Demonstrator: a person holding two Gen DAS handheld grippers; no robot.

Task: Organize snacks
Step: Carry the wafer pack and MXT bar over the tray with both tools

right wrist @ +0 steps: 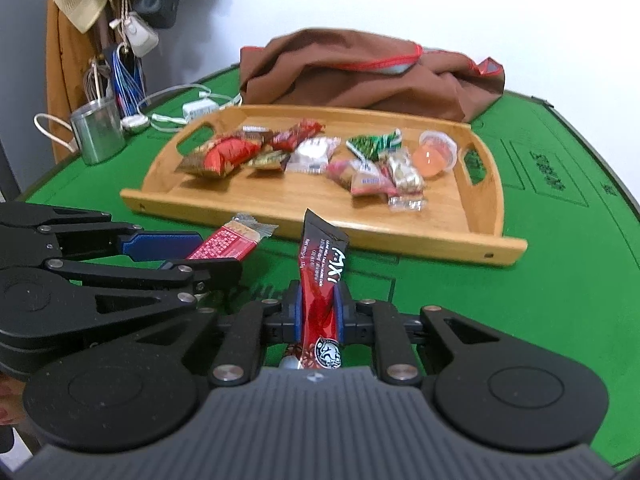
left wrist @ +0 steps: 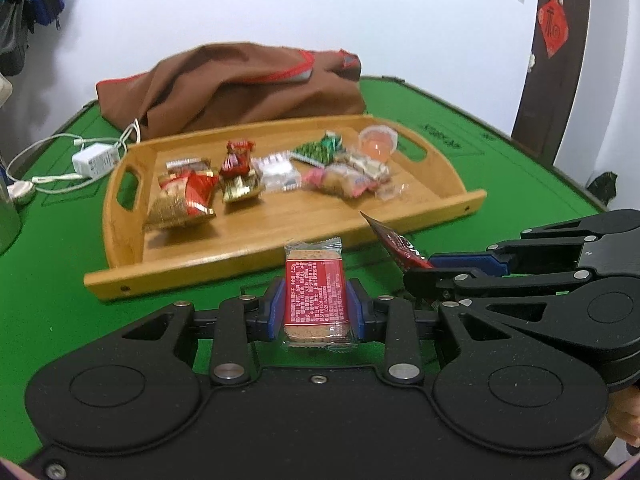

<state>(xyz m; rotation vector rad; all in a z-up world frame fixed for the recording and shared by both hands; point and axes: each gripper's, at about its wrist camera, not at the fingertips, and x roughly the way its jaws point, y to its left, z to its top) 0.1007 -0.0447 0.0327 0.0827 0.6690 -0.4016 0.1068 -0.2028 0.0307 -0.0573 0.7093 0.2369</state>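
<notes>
Left hand-held gripper [left wrist: 316,307]: clenched on a red-labelled biscuit bar [left wrist: 314,292], clear wrapper ends sticking out front and back of the blue pads. Right hand-held gripper [right wrist: 318,312]: clamped on a dark red coffee stick sachet [right wrist: 322,276], which points forward and up. Both grippers sit side by side, held above the table [left wrist: 48,264] just short of the near rim of the wooden tray [left wrist: 248,256].

Tray contents: gold-and-red packets [left wrist: 182,198] toward its left end, a clear white-printed packet [left wrist: 278,172] mid-tray, a green packet [left wrist: 318,151], pink-and-tan wrapped snacks [left wrist: 344,182], and a pink jelly cup [left wrist: 378,143] at the right handle. Front half of the tray floor is bare.

Behind the tray: a brown cloth bag [left wrist: 240,84] with red trim, touching the far rim. Left of tray: white charger [left wrist: 94,160] with cable, and a metal mug [right wrist: 98,130].

Surface is green felt with printed markings; white wall, bags hanging at left.
</notes>
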